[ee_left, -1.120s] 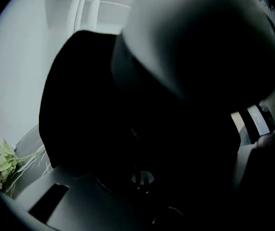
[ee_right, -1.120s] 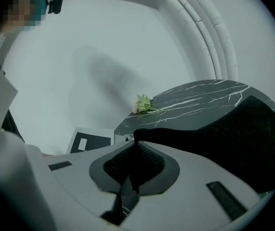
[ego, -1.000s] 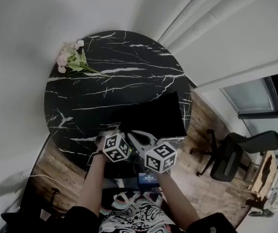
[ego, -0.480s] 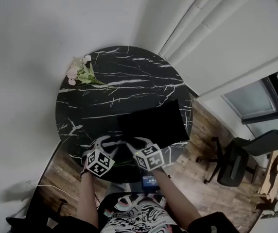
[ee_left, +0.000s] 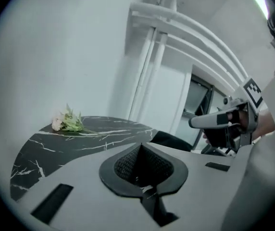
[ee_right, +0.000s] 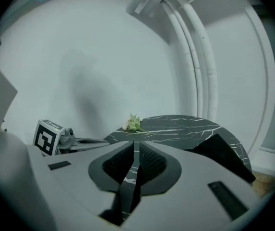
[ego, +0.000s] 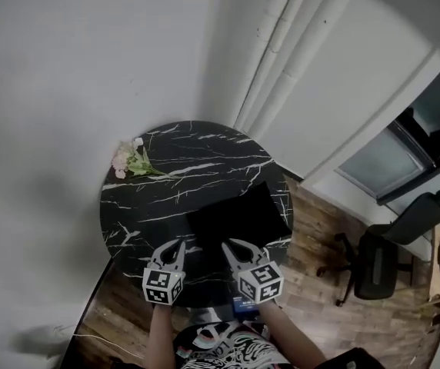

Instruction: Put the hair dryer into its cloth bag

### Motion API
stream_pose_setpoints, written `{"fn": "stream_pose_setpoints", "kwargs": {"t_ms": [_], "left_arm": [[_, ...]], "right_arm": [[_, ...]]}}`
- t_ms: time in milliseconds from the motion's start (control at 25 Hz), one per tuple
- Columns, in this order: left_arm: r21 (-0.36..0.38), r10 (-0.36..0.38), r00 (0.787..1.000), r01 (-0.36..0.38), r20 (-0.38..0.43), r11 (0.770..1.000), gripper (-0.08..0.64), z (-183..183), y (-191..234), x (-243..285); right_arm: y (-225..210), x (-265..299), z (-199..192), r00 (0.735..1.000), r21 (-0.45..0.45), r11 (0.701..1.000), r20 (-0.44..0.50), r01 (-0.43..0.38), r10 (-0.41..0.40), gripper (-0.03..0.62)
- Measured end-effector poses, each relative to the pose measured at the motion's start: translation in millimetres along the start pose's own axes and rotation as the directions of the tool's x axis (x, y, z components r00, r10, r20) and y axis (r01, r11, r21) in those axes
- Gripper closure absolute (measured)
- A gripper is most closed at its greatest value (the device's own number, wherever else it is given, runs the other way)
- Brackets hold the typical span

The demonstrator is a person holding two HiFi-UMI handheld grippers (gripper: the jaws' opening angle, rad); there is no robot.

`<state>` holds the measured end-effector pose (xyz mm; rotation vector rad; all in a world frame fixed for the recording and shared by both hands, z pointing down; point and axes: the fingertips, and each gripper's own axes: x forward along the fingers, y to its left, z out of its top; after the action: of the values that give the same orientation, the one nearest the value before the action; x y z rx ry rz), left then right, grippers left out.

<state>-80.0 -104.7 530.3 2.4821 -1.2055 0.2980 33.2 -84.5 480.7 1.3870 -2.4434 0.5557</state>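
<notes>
A small bunch of pale pink flowers with green leaves (ego: pixel 130 160) lies at the left rim of the round black marble table with white veins (ego: pixel 189 167). The left gripper (ego: pixel 178 244) is held in the air over the near rim of the table. Its forearm reaches up from below and it points forward, a little downward. Its fingers (ee_left: pixel 128 165) are pressed together with nothing between them.

The flat black cloth bag (ego: pixel 239 215) lies on the near right part of the table, apart from both grippers. It is too dark to tell if the hair dryer is inside.

The right gripper (ego: pixel 231 246) is raised beside the left one in the same pose, just before the near edge of the bag. Its fingers (ee_right: pixel 152 160) are opening, with a narrow empty gap between them.

A black office chair (ego: pixel 378 264) stands on the wooden floor (ego: pixel 312 283) at the far right.
</notes>
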Motion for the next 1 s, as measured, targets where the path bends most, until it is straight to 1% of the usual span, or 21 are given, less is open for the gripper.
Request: {"fn": "stream_pose_setpoints", "kwargs": {"t_ms": [80, 120, 200, 320, 400, 480, 560, 640, 720, 800, 840, 880, 920, 1000], "left_arm": [[-0.008, -0.002, 0.999, 0.003, 0.046, 1.000, 0.546, 17, -11, -5], [0.003, 0.002, 0.998, -0.003, 0.057, 1.000, 0.546, 23, -17, -9], [0.048, 0.020, 0.998, -0.023, 0.063, 0.999, 0.546, 34, -28, -18], [0.110, 0.051, 0.996, -0.060, 0.078, 0.992, 0.546, 48, -42, -27], [0.113, 0.038, 0.992, -0.052, 0.118, 0.992, 0.546, 59, -59, -36], [0.092, 0.002, 0.985, -0.018, 0.170, 0.996, 0.546, 70, -81, -49], [0.080, 0.010, 0.986, -0.024, 0.169, 0.996, 0.546, 73, -99, -60], [0.099, 0.063, 0.987, -0.078, 0.146, 0.992, 0.546, 70, -116, -67], [0.136, 0.127, 0.981, -0.147, 0.143, 0.980, 0.546, 70, -132, -74], [0.198, 0.180, 0.972, -0.209, 0.151, 0.958, 0.546, 67, -151, -83], [0.235, 0.193, 0.969, -0.225, 0.153, 0.945, 0.546, 63, -162, -89], [0.269, 0.188, 0.971, -0.223, 0.151, 0.937, 0.546, 59, -175, -95], [0.293, 0.165, 0.975, -0.202, 0.146, 0.935, 0.546, 56, -188, -100], [0.302, 0.103, 0.985, -0.141, 0.138, 0.943, 0.546, 50, -210, -109]], "right_arm": [[-3, -15, 6, 0.999, -0.022, 1.000, 0.029, 0.022, -0.021, 0.560], [-4, -22, 6, 0.999, -0.042, 0.998, 0.034, 0.038, -0.037, 0.560], [-4, -39, 4, 0.997, -0.085, 0.994, 0.041, 0.074, -0.071, 0.560], [-6, -61, 9, 0.993, -0.094, 0.991, 0.085, 0.095, -0.087, 0.561], [-11, -79, 14, 0.987, -0.095, 0.990, 0.129, 0.104, -0.091, 0.565], [-18, -102, 18, 0.979, -0.100, 0.988, 0.176, 0.119, -0.100, 0.568], [-25, -127, 19, 0.971, -0.103, 0.985, 0.209, 0.138, -0.115, 0.568], [-31, -151, 15, 0.966, -0.096, 0.984, 0.227, 0.150, -0.125, 0.568], [-35, -171, 8, 0.964, -0.085, 0.985, 0.235, 0.151, -0.128, 0.568], [-34, -190, 1, 0.962, -0.076, 0.986, 0.241, 0.147, -0.124, 0.568], [-32, -199, -3, 0.961, -0.076, 0.987, 0.248, 0.143, -0.120, 0.569], [-29, -207, -7, 0.960, -0.082, 0.987, 0.257, 0.140, -0.115, 0.569], [-25, -215, -11, 0.958, -0.096, 0.986, 0.264, 0.139, -0.109, 0.569], [-15, -225, -19, 0.959, -0.133, 0.982, 0.268, 0.133, -0.093, 0.569]]}}
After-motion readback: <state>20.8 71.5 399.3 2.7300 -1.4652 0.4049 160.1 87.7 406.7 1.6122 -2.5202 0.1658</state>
